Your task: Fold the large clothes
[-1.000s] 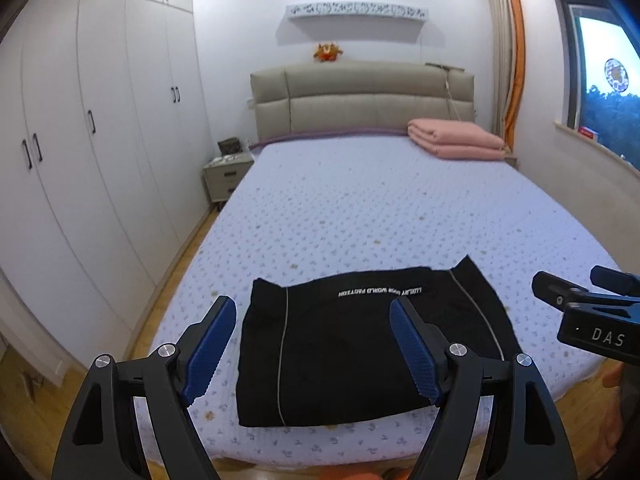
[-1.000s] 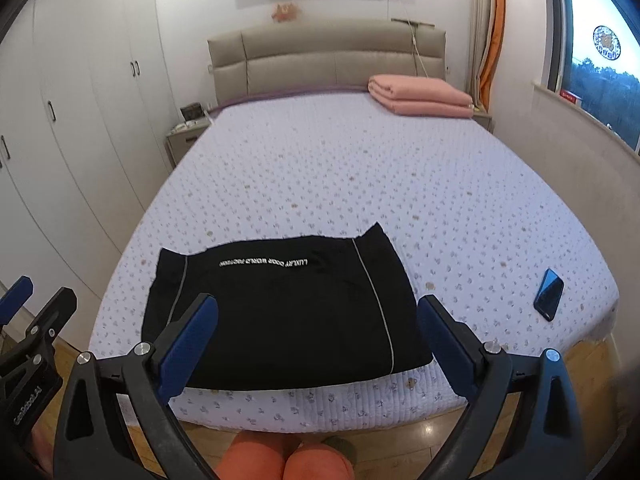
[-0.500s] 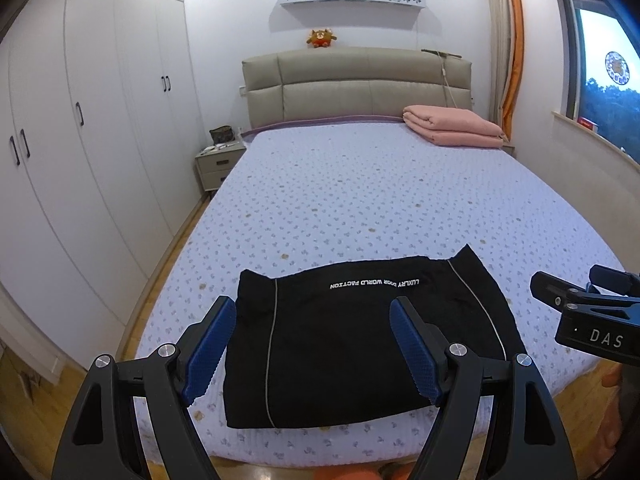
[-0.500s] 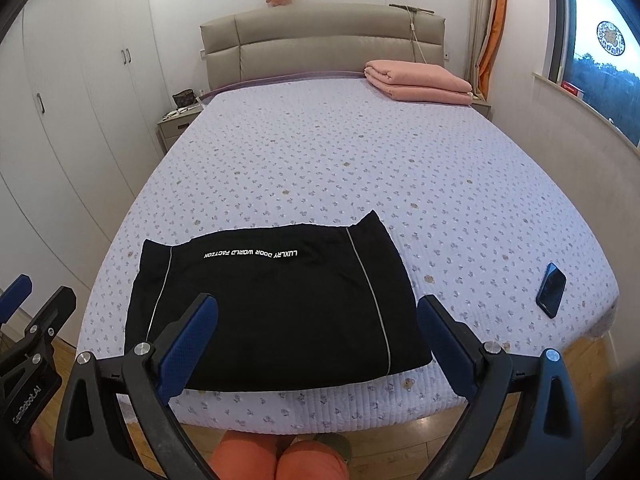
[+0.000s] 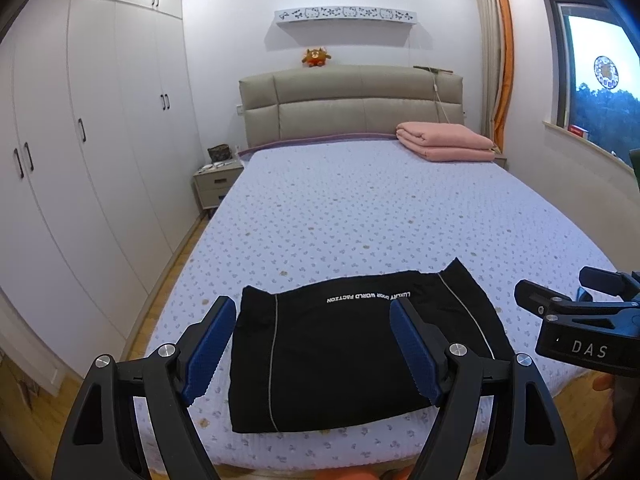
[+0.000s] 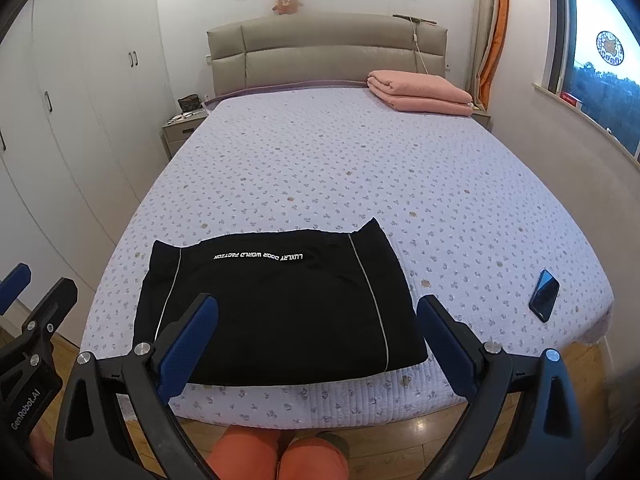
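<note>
Nothing shifts: both hand-held grippers, left [image 5: 312, 346] and right [image 6: 316, 340], hover wide open, empty, over your folded black garment [image 6: 280, 304]; next, grip an edge.

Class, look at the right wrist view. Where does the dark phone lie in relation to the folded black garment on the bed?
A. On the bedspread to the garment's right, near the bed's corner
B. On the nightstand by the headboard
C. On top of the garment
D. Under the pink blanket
A: the phone lies flat on the bedspread, apart from the black garment and to its right, near the bed's near right corner.
</note>
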The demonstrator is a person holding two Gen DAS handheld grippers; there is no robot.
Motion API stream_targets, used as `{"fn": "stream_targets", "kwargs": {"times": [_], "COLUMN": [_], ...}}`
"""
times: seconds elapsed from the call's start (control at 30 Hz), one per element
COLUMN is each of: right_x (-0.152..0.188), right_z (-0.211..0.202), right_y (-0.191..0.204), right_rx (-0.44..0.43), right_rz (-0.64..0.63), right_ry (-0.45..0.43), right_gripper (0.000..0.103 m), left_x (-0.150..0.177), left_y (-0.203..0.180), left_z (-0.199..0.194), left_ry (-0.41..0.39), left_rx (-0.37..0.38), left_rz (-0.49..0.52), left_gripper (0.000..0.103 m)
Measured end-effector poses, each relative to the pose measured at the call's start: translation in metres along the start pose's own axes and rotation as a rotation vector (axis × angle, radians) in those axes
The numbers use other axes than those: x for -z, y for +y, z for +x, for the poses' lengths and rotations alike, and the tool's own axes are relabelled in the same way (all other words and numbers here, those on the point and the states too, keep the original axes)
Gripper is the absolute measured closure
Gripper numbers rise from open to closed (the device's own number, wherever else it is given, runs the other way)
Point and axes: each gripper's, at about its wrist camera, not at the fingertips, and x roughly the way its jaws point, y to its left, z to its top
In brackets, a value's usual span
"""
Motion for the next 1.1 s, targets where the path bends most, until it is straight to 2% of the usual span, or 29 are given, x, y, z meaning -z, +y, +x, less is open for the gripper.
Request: {"fn": "stream_targets", "kwargs": {"times": [0.57, 1.1], "right_x": [0.005, 0.009], "right_z": [-0.021, -0.023], "right_y": [0.009, 0.012], "right_rx": [-0.006, -0.009], "right_rz": [-0.01, -0.018], "right_ry": [-0.017, -0.01], "right_gripper": [0.003, 0.003], "left_x": [0.001, 0.002], "left_y": [0.013, 0.018], "left_z": [-0.02, -0.021], "left_ry": [-0.021, -0.025], "left_rx": [0.011, 0.016], "left_rz": [-0.022, -0.026], "left_gripper": [0.023, 0.023]}}
